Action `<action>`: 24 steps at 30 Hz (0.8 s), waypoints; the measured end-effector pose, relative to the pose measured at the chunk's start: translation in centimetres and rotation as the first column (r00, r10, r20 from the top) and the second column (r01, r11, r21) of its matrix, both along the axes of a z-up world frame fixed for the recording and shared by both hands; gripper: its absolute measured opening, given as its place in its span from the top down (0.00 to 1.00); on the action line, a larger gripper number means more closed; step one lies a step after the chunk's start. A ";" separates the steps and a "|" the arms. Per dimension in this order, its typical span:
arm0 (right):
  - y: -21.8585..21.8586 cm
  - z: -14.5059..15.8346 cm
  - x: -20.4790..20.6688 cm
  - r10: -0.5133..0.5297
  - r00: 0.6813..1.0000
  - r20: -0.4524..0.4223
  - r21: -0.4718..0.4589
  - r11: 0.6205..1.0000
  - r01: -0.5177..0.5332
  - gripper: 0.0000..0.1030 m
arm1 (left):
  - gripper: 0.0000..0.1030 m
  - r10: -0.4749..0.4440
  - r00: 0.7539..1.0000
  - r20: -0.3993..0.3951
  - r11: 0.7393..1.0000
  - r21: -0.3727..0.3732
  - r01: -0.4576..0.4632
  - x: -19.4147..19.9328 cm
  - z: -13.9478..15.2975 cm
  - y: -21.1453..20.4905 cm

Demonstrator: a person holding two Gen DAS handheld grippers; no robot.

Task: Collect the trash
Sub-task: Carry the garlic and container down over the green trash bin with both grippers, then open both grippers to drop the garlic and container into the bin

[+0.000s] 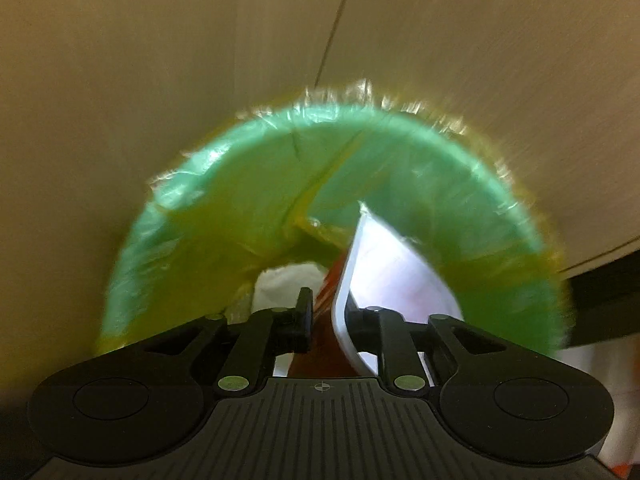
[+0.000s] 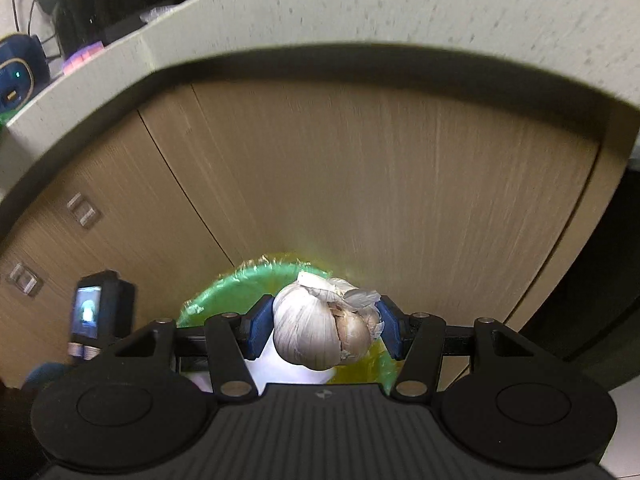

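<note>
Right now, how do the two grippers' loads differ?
The left gripper has a flat white packet between its narrow-set fingers; the right gripper clamps a round garlic bulb with fingers set wider. The packet is smooth, the bulb papery. Both are above the green-lined bin.

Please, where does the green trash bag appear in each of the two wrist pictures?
Left wrist view: the green trash bag fills the middle as a wide arch, just beyond the left gripper.
Right wrist view: it is low in the centre, behind the garlic bulb.
Shared landmark: the wooden cabinet door behind the bag.
</note>
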State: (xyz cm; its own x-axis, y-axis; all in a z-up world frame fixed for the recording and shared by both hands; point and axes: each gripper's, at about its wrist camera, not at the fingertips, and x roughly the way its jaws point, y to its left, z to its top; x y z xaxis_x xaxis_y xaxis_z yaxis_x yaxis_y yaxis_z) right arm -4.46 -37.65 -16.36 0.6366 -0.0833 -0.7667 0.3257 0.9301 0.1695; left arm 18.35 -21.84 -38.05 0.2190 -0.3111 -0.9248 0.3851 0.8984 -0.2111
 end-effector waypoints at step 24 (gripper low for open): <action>5.6 -7.9 5.9 0.144 0.977 -0.156 0.189 0.975 -0.114 0.31 | 0.78 0.179 0.980 0.082 0.947 -0.283 -0.149 -5.6 15.0 8.4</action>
